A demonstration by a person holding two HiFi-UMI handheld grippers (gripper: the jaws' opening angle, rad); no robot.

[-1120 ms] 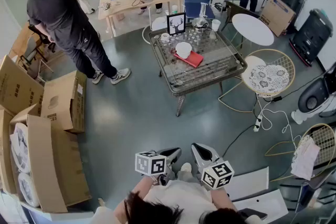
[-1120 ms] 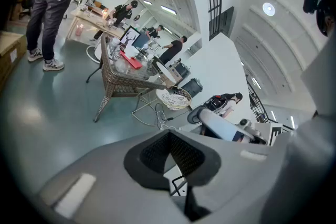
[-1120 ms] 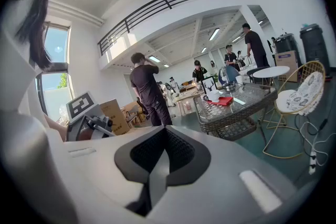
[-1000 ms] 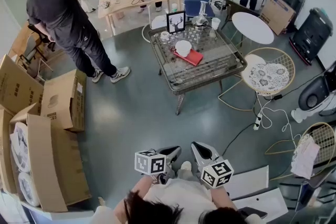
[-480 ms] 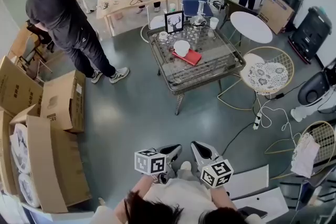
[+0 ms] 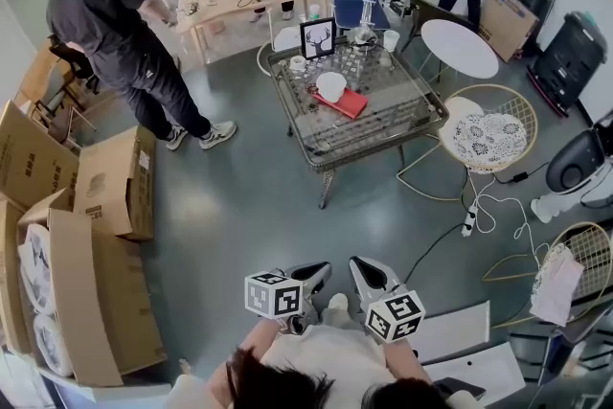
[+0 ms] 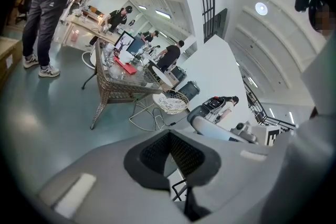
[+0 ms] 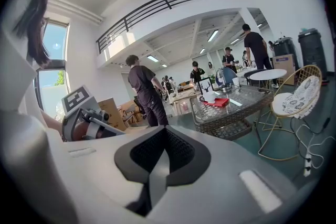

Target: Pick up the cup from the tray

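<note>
A white cup (image 6: 331, 87) stands on a red tray (image 6: 350, 104) on the glass-topped wicker table (image 6: 385, 122), far across the floor from me. In the right gripper view the cup (image 8: 210, 96) and tray (image 8: 218, 103) look small at the table's near corner. In the left gripper view the red tray (image 7: 126, 66) shows on the distant table. My left gripper (image 6: 312, 279) and right gripper (image 6: 368, 277) are held close to my body at the bottom of the head view. Both are shut with nothing between the jaws, and both are well away from the table.
A person in black (image 6: 120, 24) stands left of the table. Cardboard boxes (image 6: 105, 192) line the left side. A wire chair (image 6: 488, 141), a white round table (image 6: 461, 51) and a power strip with cables (image 6: 470, 223) sit to the right. Other people work at the back desks.
The person in black has lowered the raised arm and turned slightly. Both grippers stay where they were, still shut.
</note>
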